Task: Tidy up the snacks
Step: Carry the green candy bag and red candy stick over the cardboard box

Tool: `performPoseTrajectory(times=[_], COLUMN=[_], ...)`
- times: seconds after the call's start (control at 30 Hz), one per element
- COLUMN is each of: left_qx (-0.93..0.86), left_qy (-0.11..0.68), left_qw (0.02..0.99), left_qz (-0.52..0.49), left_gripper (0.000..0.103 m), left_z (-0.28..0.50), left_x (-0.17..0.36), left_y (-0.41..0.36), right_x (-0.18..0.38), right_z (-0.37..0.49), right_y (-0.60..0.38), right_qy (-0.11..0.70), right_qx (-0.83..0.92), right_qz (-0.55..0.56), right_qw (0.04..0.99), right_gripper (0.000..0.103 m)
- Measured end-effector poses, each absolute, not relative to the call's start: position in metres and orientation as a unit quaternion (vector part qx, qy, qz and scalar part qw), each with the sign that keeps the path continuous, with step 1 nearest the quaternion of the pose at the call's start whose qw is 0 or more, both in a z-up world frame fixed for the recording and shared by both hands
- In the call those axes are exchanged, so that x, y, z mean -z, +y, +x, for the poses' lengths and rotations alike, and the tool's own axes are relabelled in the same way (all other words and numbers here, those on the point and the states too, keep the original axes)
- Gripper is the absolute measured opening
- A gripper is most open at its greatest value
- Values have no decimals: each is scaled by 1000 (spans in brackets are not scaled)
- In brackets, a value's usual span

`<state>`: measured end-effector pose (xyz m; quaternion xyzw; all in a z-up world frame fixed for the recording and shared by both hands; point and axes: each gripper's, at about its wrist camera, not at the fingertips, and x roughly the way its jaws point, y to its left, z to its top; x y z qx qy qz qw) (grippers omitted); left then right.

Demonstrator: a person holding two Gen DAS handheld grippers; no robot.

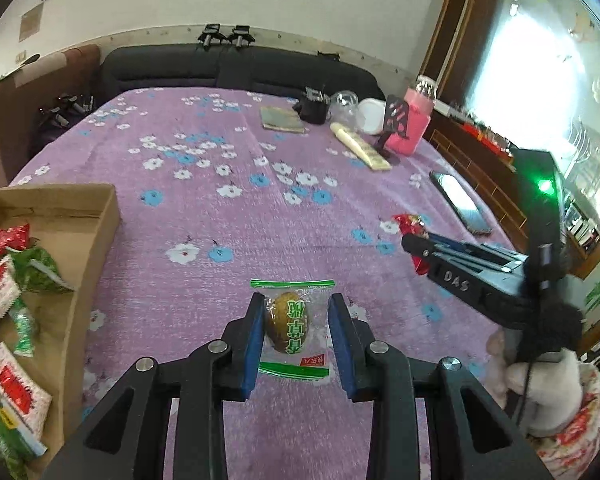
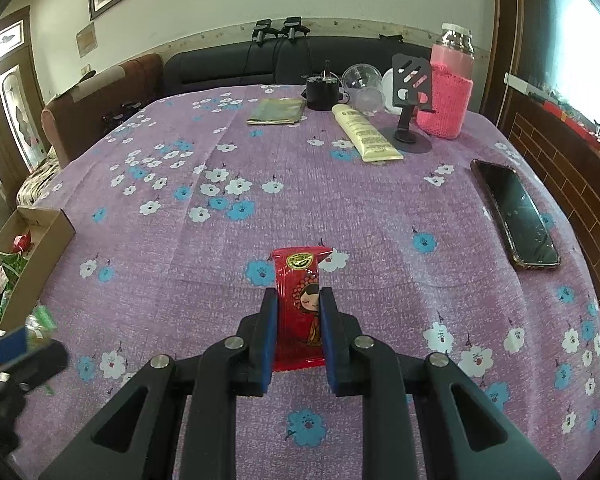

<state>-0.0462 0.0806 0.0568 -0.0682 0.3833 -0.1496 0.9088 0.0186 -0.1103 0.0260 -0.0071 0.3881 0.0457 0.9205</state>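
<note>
Straddling egg packet (image 1: 293, 326), left tool (image 1: 293, 312) open | right tool (image 2: 299, 308) pinching red snack (image 2: 300, 304), lower edge hidden

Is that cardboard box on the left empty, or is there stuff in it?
Not empty. The open-topped cardboard box already holds several red, white and green snack packets lying loose inside.

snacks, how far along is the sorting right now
Done: several red, white and green packets already lie in the cardboard box. In hand: the left gripper has its fingers either side of a clear packet with a brown egg, a gap showing on its right. The right gripper is shut on a red snack packet. Left: both packets must still go into the box.
</note>
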Motion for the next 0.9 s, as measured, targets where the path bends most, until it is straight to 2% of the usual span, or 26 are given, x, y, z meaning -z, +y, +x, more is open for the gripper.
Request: performPoseTrajectory(times=[0.67, 0.9], left_qx=[74, 64], left_qy=[305, 288], left_qw=[941, 943], left_qz=[-126, -156], left_gripper=[33, 33], left_z=[-119, -138], left_x=[-110, -109], left_y=[181, 210], right_x=[-48, -65], right_z=[-21, -43], right_y=[-51, -13], right_qy=[317, 306], right_qx=[-43, -66], right_qz=[-119, -159], right_qw=[940, 936], right_gripper=[19, 19])
